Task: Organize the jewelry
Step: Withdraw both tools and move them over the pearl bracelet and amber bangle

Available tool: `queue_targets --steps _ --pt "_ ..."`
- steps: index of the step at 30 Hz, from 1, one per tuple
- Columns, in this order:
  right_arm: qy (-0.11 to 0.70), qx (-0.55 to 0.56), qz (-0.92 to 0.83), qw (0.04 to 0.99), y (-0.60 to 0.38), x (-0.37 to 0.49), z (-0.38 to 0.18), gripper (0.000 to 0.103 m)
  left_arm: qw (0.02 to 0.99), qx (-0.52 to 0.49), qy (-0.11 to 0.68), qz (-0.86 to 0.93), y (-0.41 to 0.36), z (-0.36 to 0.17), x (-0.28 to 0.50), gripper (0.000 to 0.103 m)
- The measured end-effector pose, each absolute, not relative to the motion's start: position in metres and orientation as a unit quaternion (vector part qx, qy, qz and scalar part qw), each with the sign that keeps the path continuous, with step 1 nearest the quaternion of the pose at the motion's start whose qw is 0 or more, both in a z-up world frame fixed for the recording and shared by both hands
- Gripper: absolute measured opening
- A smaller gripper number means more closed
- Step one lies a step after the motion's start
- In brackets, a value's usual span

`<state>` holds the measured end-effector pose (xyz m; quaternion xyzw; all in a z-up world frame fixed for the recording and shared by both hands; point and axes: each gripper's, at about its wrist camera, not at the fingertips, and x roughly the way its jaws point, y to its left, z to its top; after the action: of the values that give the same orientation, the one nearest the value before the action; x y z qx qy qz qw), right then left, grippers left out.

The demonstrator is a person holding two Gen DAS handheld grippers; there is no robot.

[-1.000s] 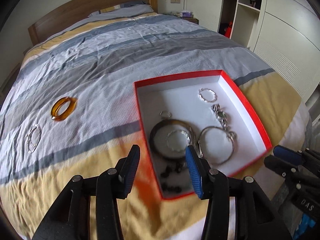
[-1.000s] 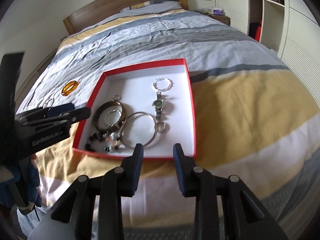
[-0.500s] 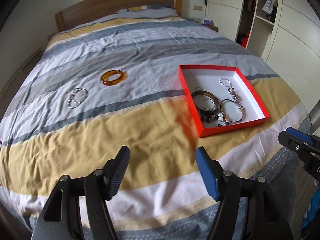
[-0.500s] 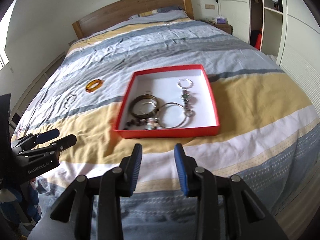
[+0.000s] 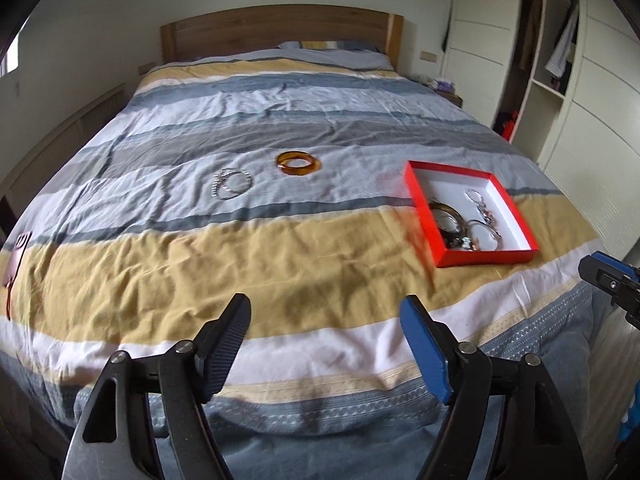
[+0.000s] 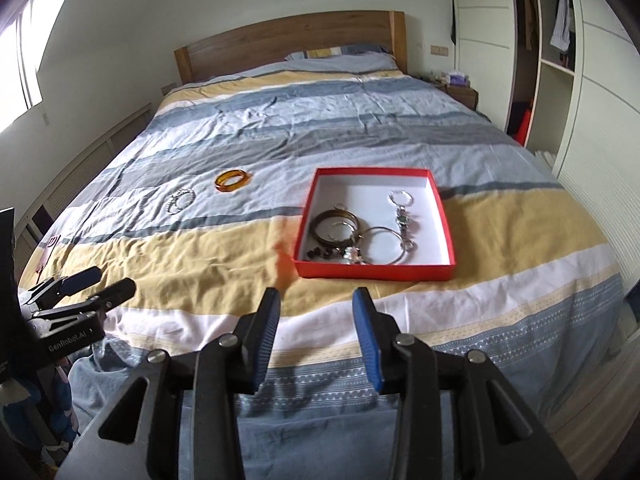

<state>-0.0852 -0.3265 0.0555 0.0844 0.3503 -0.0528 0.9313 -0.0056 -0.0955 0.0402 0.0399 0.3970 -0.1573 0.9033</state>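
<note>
Red-walled, a shallow jewelry box [image 6: 376, 271] was set on the striped duvet [image 5: 200, 264], its tangled bangles and watch hard to separate. An amber bangle [image 5: 298, 163] and beaded bracelet [image 5: 233, 183] were left outside it. The left gripper [image 5: 325, 318], just widened, was empty; the right gripper [image 6: 316, 304] was narrower, empty.

You see a bedspread [image 6: 400, 140] striped across in blue-grey, pale grey, mustard yellow and white, with a band of small white triangles on blue near its foot. On it your shallow cardboard box [image 6: 372, 270] is bright red outside and white inside. The translucent ring-shaped bangle [image 5: 298, 162] is amber-orange; the thin beaded bracelet [image 5: 233, 184] beside it is silver. Behind stands a warm brown wooden headboard [image 6: 288, 44].
</note>
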Motion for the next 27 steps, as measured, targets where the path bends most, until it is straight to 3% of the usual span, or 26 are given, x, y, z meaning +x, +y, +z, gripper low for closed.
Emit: queue_targets --steps 9,27 --pt "0.35 0.069 -0.023 0.934 -0.301 -0.082 0.056 0.042 0.914 0.021 0.39 -0.108 -0.042 0.039 -0.021 0.082" --pt "0.402 0.064 0.05 0.912 -0.283 -0.024 0.014 0.042 0.895 0.029 0.442 -0.059 -0.009 -0.01 0.008 0.082"
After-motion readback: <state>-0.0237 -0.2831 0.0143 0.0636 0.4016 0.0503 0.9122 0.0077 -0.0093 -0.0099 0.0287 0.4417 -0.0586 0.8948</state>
